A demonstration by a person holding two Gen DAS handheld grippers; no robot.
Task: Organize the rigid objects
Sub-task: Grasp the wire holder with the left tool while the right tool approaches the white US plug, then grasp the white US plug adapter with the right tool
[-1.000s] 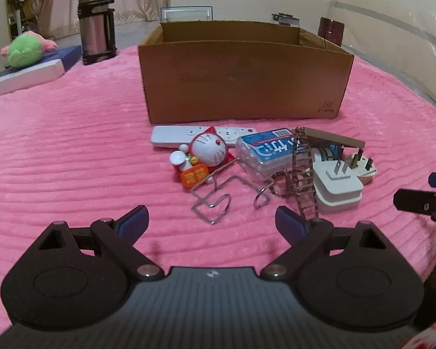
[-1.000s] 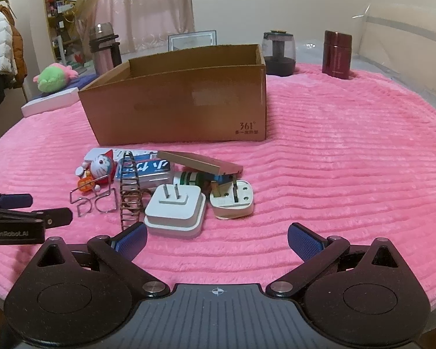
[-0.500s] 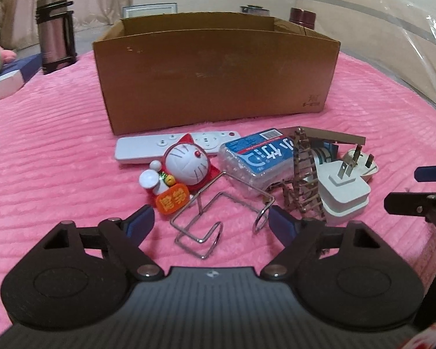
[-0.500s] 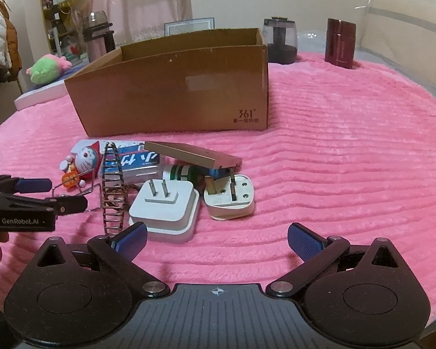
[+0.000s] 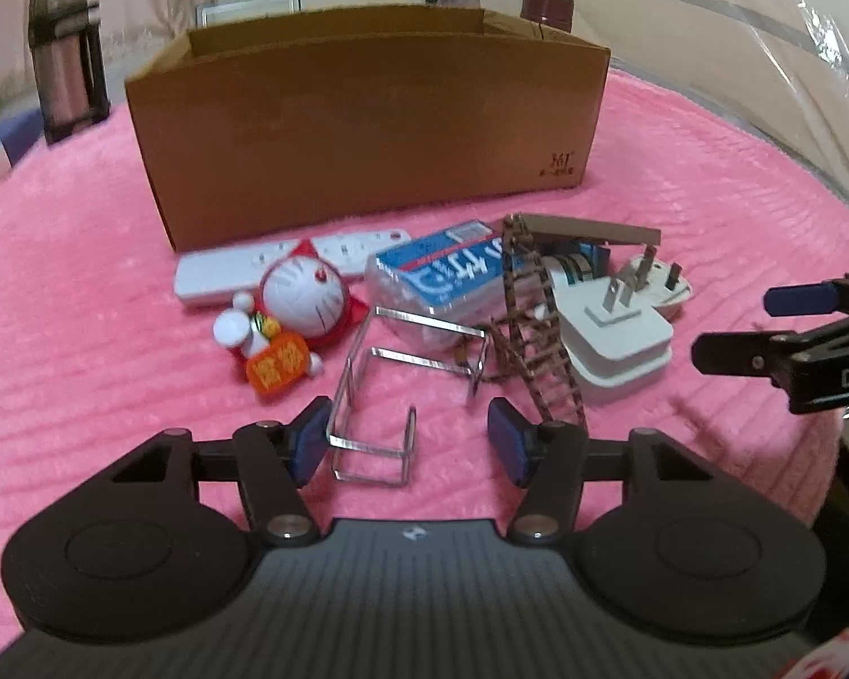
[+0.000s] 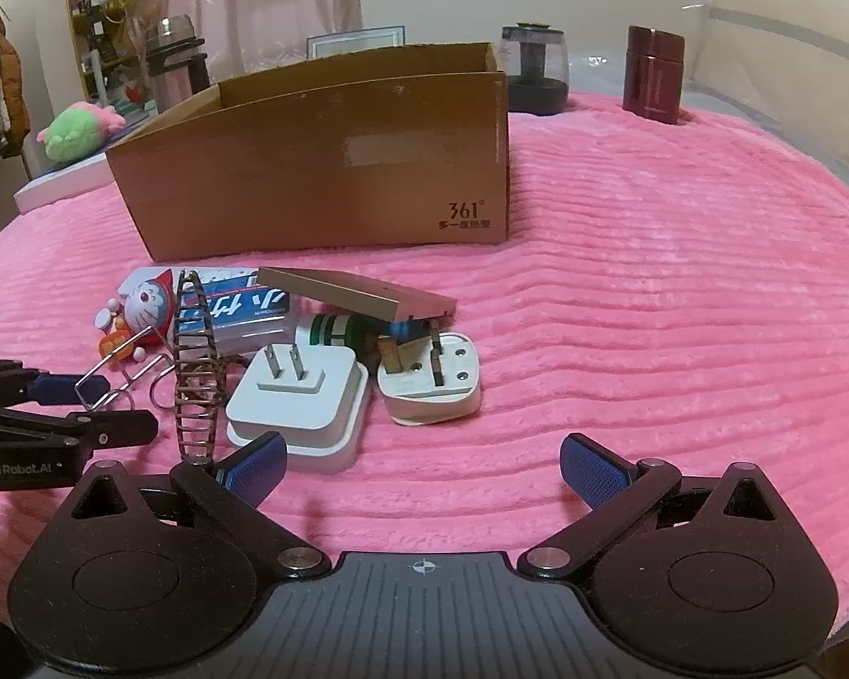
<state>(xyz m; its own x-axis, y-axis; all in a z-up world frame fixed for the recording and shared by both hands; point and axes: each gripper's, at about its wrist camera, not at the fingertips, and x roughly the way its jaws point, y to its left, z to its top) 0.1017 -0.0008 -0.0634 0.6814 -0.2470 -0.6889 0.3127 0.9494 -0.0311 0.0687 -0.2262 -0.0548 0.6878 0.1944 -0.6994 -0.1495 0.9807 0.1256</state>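
since one second ago our left gripper (image 5: 407, 441) has come closer to the pile, and now its spread fingers stand on both sides of the wire holder (image 5: 390, 390) on the pink blanket (image 6: 679, 294). our right gripper (image 6: 424, 464) is also wide apart, near the white charger (image 6: 297, 396). the cardboard box (image 6: 322, 164) stands behind.

Pink ribbed blanket (image 6: 651, 283). Plain brown cardboard box (image 6: 322, 170), dark "361°" print at one corner. White charger (image 6: 297, 396) and white plug (image 6: 436, 385). Blue-and-white lettered pack (image 5: 447, 277). White-and-red cat figurine (image 5: 303, 305) with orange sign. Brown ladder (image 5: 537, 328). Silver wire rack (image 5: 390, 385). White remote (image 5: 226, 277). Maroon canister (image 6: 654, 73). Green plush (image 6: 76, 133). Blue pads (image 6: 254, 467) on black gripper arms.
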